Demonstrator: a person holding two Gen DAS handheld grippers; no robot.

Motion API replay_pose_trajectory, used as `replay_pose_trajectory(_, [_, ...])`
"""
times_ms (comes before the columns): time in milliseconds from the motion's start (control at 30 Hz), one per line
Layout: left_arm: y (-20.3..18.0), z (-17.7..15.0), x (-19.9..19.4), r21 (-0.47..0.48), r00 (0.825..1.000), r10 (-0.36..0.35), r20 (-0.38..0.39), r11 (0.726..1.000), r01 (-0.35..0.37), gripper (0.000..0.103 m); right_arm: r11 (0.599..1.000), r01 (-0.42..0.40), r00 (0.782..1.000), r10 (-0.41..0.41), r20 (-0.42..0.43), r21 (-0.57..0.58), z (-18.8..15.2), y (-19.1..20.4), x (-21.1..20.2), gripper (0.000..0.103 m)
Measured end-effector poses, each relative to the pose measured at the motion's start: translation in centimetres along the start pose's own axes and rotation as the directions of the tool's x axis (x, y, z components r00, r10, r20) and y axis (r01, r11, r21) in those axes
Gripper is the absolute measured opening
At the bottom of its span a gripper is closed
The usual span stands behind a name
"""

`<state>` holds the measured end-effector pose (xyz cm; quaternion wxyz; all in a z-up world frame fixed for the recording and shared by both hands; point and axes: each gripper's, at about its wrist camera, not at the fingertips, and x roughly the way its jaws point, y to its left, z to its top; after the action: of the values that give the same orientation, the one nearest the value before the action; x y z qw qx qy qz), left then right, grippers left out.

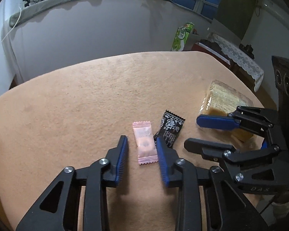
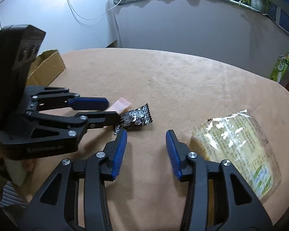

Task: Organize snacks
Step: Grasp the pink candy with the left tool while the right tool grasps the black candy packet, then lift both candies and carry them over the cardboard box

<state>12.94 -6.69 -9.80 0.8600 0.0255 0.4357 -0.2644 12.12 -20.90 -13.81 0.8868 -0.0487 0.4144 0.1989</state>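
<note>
Left gripper [image 1: 141, 144] fingers spread around the pink candy [image 1: 145, 142]; right gripper [image 2: 146, 134] fingers spread, bread packet [image 2: 239, 150] beside its right finger.

Right tongs [image 2: 146, 134] sit low in the centre of the frame, jaws spread wide over bare tan counter [image 2: 163, 80], nothing between them. At lower right, a clear-wrapped snack pack [image 2: 239, 146] lies just beside the right-hand finger. Left of centre, the left tongs [image 2: 113, 108] reach in, parted, over a pink candy [image 2: 121, 105] and touching a black sachet [image 2: 136, 118]. A cardboard box [image 2: 46, 67] sits at upper left.
</note>
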Motion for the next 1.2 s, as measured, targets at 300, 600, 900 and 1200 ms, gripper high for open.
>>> replay_pose_trajectory(300, [-0.5,0.7,0.5,0.061,0.998,0.062,-0.011,0.996,-0.061,0.016,0.999,-0.007,1.0,0.007,-0.014,-0.045,0.6,1.2,0.7,0.059])
replay_pose_trajectory(600, [1.0,-2.0,-3.6,-0.063,0.997,0.051,0.061,0.997,-0.047,0.016,0.996,0.013,0.999,-0.016,-0.037,-0.092,1.7,2.3,2.5,0.06])
replay_pose_trajectory(900, [1.2,-3.5,-5.7,-0.104,0.993,0.068,0.098,0.993,-0.057,0.016,0.992,0.057,0.998,-0.058,-0.008,-0.11,1.4,2.9,2.1,0.032])
replay_pose_trajectory(1200, [0.8,-4.2,-9.0,-0.1,0.984,0.07,0.164,0.994,-0.055,0.016,0.997,0.072,0.995,-0.07,0.065,-0.033,0.0,2.8,-2.4,0.032])
